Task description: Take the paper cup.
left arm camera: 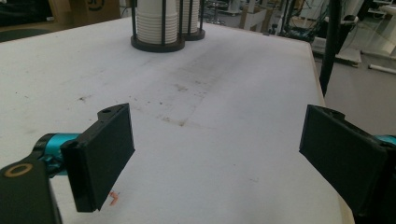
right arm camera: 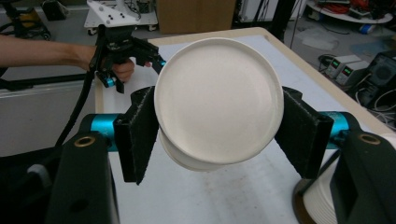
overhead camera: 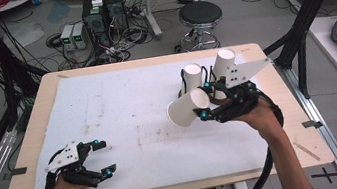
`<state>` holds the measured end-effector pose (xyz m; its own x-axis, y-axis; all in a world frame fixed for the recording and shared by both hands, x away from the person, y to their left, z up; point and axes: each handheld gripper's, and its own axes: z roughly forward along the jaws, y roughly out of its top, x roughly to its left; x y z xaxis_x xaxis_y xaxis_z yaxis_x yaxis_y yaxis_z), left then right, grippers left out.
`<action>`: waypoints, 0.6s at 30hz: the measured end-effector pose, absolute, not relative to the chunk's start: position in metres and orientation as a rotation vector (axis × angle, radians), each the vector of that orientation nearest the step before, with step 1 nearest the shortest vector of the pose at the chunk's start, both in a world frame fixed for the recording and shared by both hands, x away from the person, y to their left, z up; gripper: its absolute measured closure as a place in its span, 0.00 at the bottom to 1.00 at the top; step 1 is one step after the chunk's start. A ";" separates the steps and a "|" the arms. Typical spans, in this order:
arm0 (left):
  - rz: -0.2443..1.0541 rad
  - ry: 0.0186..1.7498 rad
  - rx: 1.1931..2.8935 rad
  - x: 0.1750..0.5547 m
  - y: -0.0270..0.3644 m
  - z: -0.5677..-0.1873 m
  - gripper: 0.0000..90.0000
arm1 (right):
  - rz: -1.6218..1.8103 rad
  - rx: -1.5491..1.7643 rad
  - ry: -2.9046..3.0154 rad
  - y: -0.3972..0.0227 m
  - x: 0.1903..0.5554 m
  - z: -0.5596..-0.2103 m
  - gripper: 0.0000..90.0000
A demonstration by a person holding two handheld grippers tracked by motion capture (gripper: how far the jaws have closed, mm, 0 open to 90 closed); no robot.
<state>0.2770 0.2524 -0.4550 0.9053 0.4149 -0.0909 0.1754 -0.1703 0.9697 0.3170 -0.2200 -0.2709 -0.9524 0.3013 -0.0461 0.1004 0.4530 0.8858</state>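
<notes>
My right gripper (overhead camera: 204,100) is shut on a white paper cup (overhead camera: 186,109), held on its side above the white mat (overhead camera: 123,106), its base pointing left. In the right gripper view the cup's round base (right arm camera: 218,100) faces the camera, squeezed between the two black pads of the right gripper (right arm camera: 219,135). Two stacks of white cups (overhead camera: 193,75) (overhead camera: 225,63) stand in black holders just behind it. My left gripper (overhead camera: 105,157) rests low at the front left of the mat. Its jaws (left arm camera: 219,149) stand wide apart over bare mat with nothing between them.
The mat covers most of the wooden table (overhead camera: 37,144) and bears brown stains near its middle. The cup holders (left arm camera: 157,23) stand far across from the left gripper. Another cup stack (right arm camera: 322,196) sits close under my right gripper. A stool (overhead camera: 200,16) and electronics lie beyond the table.
</notes>
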 end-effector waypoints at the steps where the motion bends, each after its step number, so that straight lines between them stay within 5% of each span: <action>1: 0.226 0.448 1.750 0.277 0.252 -0.455 0.11 | 1.507 0.351 2.505 -0.220 0.317 -0.271 0.39; 18: 0.236 0.446 1.751 0.276 0.252 -0.455 0.11 | 1.584 0.377 2.510 -0.209 0.311 -0.316 0.39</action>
<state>0.2761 0.2523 -0.4549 0.9043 0.4190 -0.0815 0.1680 -0.1737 0.9704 0.3110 -0.2095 -0.3162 -0.9572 0.2893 0.0076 0.1313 0.4108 0.9022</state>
